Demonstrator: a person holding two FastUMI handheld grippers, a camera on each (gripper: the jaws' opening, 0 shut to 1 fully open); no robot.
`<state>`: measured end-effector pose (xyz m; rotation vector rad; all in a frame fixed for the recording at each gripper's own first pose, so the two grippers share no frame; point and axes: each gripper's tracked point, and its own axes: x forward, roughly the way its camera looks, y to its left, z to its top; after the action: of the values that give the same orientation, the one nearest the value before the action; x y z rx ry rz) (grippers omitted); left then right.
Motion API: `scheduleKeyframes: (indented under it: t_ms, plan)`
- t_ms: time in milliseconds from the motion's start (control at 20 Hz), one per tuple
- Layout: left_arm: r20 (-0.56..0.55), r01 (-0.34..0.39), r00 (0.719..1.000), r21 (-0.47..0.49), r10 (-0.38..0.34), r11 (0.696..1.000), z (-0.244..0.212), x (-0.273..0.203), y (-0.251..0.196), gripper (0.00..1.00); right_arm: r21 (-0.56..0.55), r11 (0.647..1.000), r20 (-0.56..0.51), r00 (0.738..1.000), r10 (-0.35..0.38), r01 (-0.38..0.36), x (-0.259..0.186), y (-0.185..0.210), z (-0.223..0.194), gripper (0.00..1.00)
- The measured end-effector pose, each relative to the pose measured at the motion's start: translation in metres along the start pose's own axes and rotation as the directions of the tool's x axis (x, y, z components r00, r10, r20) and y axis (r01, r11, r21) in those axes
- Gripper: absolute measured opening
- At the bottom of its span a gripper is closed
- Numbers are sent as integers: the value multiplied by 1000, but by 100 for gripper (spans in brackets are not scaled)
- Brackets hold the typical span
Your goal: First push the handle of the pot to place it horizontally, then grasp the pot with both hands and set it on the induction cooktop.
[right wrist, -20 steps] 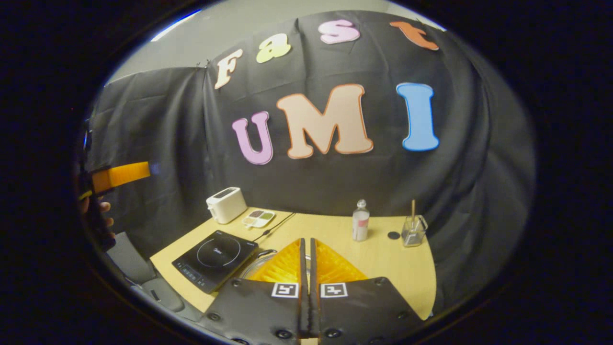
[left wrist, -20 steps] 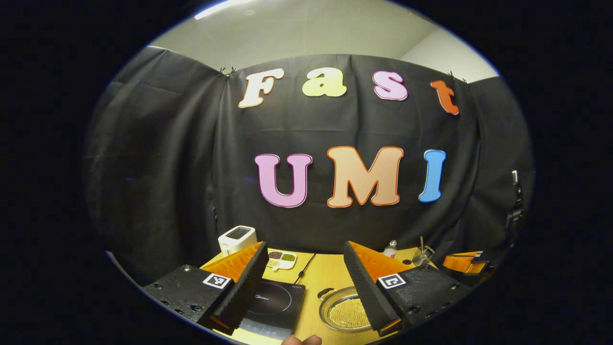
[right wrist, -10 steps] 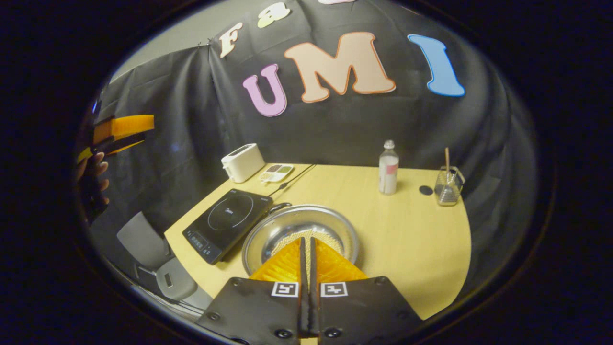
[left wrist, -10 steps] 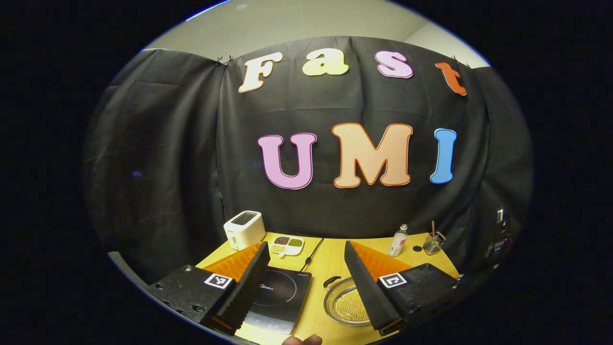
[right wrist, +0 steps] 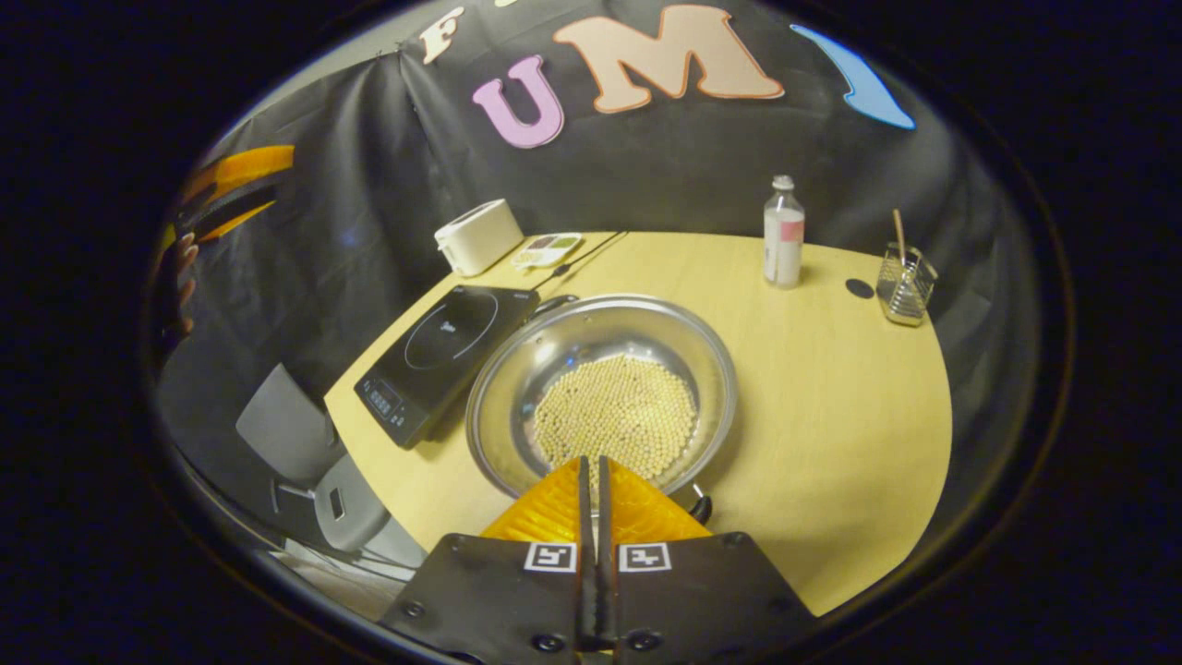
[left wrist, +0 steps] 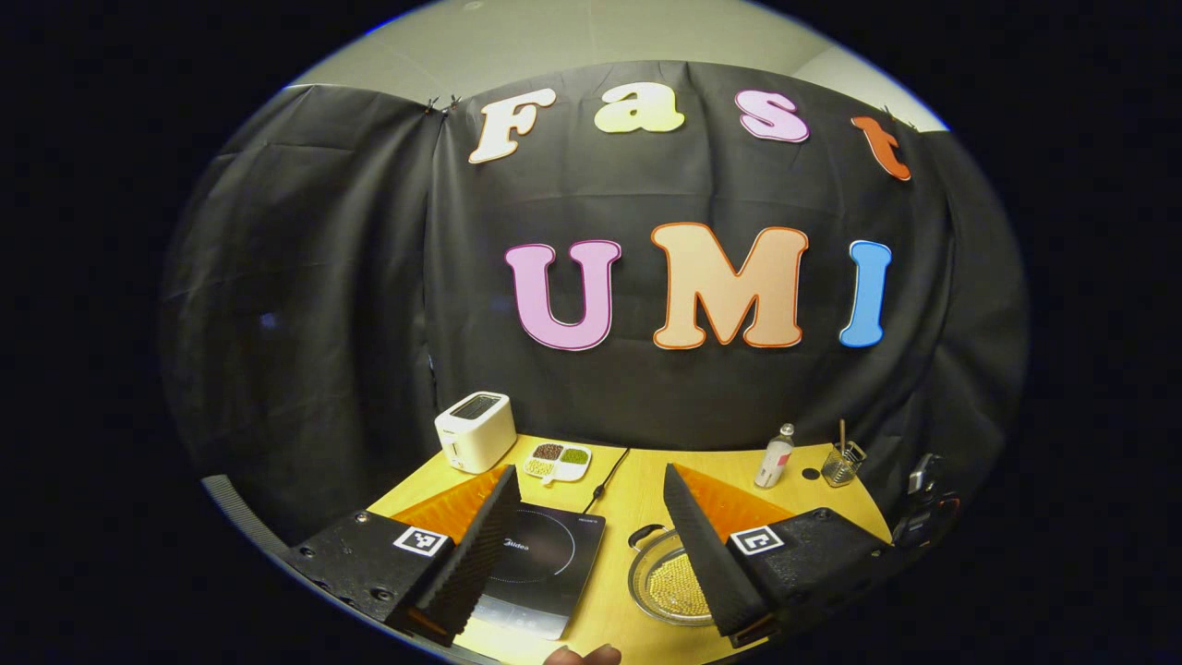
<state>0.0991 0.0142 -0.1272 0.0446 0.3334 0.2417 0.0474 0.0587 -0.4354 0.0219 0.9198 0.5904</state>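
Right gripper (right wrist: 592, 462), fingers together, is hovering over the pot (right wrist: 600, 397); it should nudge the handle (right wrist: 700, 506) sideways gently. Left gripper (left wrist: 584, 517) is waiting, fingers apart.

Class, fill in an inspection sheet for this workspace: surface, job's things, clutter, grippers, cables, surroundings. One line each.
Surface: yellow table, bare wood toward its right side.
Job's things: steel pot holding small pale beads, on the table just right of the cooktop; one dark handle shows at its near rim, another at its far rim.
Clutter: toaster, sectioned dish, bottle, glass holder with a stick, dark disc.
Grippers: right gripper shut, above the pot's near rim; left gripper open, held high above the table.
Cables: black cord running from the cooktop toward the back wall.
Surroundings: black cloth wall; grey chair beside the table.
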Motion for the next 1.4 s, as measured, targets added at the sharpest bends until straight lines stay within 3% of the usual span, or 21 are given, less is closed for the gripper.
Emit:
scheduleKeyframes:
  t_ms: [350,550,1400]
  plan:
    - [-6,-10,1000,3,10,1000,-4,-2,3,94,5,1000,-166,986,20,-19,19,4,-57,3]
    - [-7,-13,1000,6,13,1000,-5,-5,3,93,-23,1000,-241,970,-7,2,21,-4,-82,3]
    - [-1,-19,1000,24,19,1000,-4,-15,-2,95,20,997,-233,970,-63,69,29,-49,-67,3]
